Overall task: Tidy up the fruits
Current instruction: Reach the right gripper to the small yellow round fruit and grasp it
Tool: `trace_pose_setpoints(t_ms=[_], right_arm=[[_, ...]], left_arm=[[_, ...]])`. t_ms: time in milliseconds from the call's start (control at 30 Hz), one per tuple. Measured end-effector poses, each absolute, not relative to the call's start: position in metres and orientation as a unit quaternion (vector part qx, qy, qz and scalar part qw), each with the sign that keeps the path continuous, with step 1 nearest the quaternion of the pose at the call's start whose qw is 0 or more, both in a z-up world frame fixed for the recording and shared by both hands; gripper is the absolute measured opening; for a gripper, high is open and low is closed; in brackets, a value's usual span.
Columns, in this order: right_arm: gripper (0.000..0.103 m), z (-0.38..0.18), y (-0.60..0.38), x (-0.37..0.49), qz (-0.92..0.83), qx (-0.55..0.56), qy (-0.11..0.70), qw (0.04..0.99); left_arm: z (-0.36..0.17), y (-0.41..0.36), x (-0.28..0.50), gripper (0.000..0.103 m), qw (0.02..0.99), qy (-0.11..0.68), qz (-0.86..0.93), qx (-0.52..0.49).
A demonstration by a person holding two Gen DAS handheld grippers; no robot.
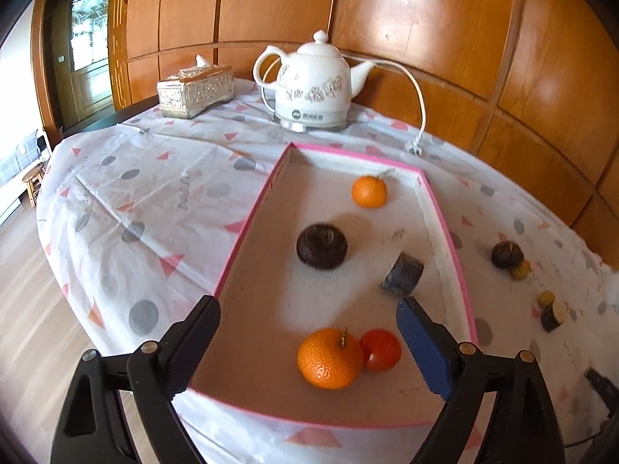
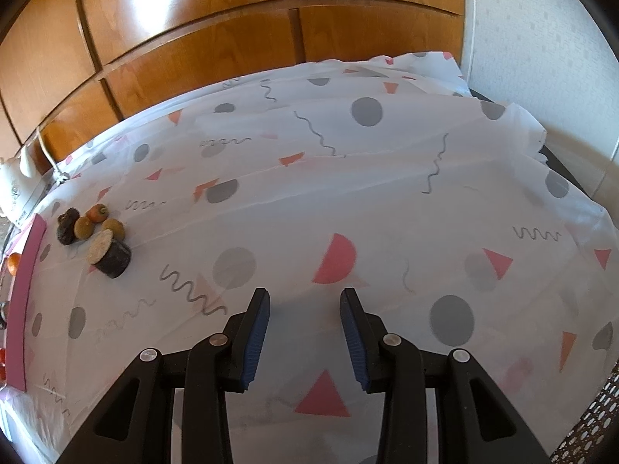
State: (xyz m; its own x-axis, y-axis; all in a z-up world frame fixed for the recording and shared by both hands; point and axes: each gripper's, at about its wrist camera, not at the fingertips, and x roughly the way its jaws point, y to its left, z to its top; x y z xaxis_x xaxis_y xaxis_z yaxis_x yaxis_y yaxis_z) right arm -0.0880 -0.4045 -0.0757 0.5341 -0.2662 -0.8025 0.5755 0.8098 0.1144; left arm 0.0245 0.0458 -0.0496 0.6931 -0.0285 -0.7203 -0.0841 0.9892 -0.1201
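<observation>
Pink-rimmed tray (image 1: 247, 228) already has 5 pieces in it: a big orange (image 1: 330, 359) touching a red tomato (image 1: 381, 350) at the near end, a dark round fruit (image 1: 322, 246) mid-tray, a dark cut chunk (image 1: 402, 274) by the right wall, and a small orange (image 1: 369, 191) at the far end. Left gripper (image 1: 309, 317) hovers over the near end, jaws spread wide, nothing in them. Right gripper (image 2: 305, 309) sits part-open over bare tablecloth (image 2: 387, 193), empty too. Leftover fruit cluster (image 2: 91, 234) waits outside the tray.
</observation>
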Motion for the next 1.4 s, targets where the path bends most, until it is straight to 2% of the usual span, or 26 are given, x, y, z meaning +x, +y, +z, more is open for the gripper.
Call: trace_pose_setpoints(t_ms=[200,467,900,1000,1400], right_arm=[[0.038,-0.078,-0.398,-0.088,-0.247,0.187,0.402,0.862],[0.038,-0.077,-0.392,-0.084,-0.245,0.182,0.406,0.862],[0.040,-0.068,-0.333,-0.029,-0.110,0.149,0.429,0.884],[0.045,-0.063,-0.321,-0.015,-0.092,0.135,0.431,0.888],[0.045,-0.057,-0.302,0.046,-0.068,0.092,0.441,0.890]], left_arm=[[-0.049,0.051,0.022,0.094,0.918,0.387,0.031,-0.079],[-0.047,0.068,0.016,0.102,0.916,0.382,0.056,-0.105],[-0.052,0.078,0.017,0.103,0.908,0.394,0.059,-0.125],[-0.053,0.079,0.017,0.103,0.907,0.397,0.059,-0.128],[-0.055,0.085,0.019,0.103,0.904,0.399,0.064,-0.136]])
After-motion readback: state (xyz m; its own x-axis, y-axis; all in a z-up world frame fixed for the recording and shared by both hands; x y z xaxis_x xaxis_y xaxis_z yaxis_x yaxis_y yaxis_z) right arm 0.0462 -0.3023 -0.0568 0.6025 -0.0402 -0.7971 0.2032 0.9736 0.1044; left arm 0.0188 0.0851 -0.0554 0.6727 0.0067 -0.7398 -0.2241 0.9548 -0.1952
